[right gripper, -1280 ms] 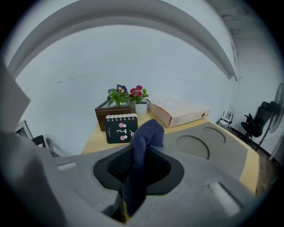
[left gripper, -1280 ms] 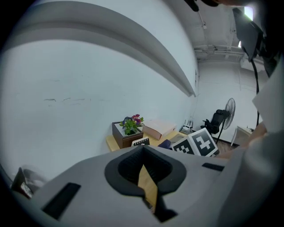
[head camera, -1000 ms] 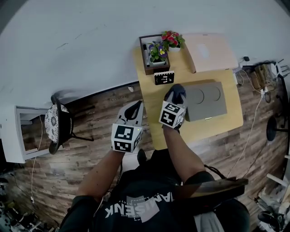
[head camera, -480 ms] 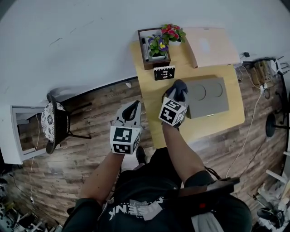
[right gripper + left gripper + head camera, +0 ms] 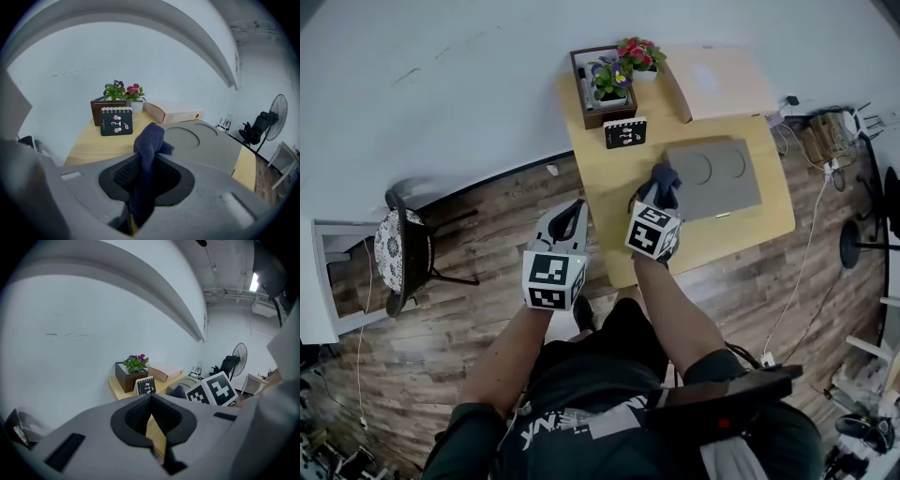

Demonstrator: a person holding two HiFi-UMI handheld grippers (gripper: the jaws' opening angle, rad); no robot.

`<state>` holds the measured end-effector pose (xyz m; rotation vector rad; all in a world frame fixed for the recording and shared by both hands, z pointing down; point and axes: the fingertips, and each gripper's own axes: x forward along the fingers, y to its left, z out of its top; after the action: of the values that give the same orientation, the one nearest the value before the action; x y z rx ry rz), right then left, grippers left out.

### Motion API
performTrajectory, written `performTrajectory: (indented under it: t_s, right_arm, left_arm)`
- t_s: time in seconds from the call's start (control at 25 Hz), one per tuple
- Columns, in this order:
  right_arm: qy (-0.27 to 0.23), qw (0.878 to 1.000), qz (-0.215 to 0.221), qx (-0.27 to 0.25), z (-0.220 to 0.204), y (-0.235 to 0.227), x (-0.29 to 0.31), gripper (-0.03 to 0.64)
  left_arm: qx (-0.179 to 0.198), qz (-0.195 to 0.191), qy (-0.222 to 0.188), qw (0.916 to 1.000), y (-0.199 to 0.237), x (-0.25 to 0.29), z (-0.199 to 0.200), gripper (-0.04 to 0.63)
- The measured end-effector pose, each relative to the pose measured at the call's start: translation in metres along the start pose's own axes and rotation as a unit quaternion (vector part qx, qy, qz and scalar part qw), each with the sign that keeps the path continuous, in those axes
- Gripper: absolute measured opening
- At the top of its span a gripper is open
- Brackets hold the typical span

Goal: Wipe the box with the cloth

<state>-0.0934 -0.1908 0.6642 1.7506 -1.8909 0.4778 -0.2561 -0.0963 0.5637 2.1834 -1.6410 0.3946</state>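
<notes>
Over at the near left edge of the box [image 5: 717,176], the right tongs [image 5: 660,199] are clamped on the dark blue cloth [image 5: 664,178], which pokes out past the tips. It's hard to tell if it actually touches the grey lid. The left tongs [image 5: 571,214] hang just off the desk [image 5: 619,178] edge, pinched together on nothing, apart from the box. For a good wipe, it's probably best to press the loose tuft down flat, sweep right across both round dips, and pinch firmly so the cloth can't slip out.
</notes>
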Motion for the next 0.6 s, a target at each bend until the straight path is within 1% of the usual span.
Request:
performTrajectory:
  t_s: [0.36, 0.6]
  right_arm:
    - [0.015, 1.0, -0.009, 0.002, -0.032, -0.011, -0.033, 0.071]
    - [0.018, 1.0, -0.019, 0.016, -0.043, -0.018, -0.051, 0.071]
  left_arm:
    - [0.017, -0.022, -0.003, 0.9996, -0.019, -0.019, -0.002, 0.0]
    - [0.028, -0.04, 0.003, 0.9988, -0.03, -0.024, -0.005, 0.0]
